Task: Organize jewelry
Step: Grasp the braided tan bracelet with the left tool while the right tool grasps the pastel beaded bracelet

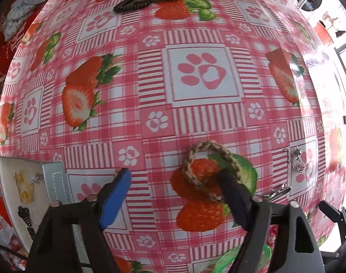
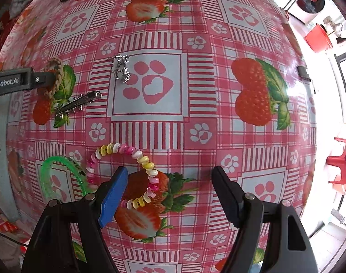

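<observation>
On a glossy pink-checked tablecloth [image 1: 150,118] printed with strawberries and paw prints, your jewelry lies scattered. At far left in the left wrist view, a white tray [image 1: 12,170] with a grey stitched rim holds a small yellow piece [image 1: 24,187] and a dark one [image 1: 25,215], both too small to identify.

Your left gripper [image 1: 174,175] points down at the cloth, jaws set wide: a blue pad on one finger, black on the other. A tan braided ring [image 1: 203,166], rope-textured and oval, lies flat on a printed strawberry; the black finger's tip sits over its right rim, most of the loop lying between the fingers, with no squeeze visible. In the right wrist view that finger reaches in from the left, its side lettered "nRobot.AI", the first letters cut off.

Right of the ring lie a spiked silver clip [image 2: 78,103] and a tangle of silver chain [image 2: 121,68].

Your right gripper [image 2: 169,174] also hangs wide and empty. A spiral coil band [image 2: 125,150] in pink, yellow and white arcs around its blue finger, partly hidden beneath it, part of it lying between the fingers. A translucent green band [image 2: 46,166] curves just left of the coil.
</observation>
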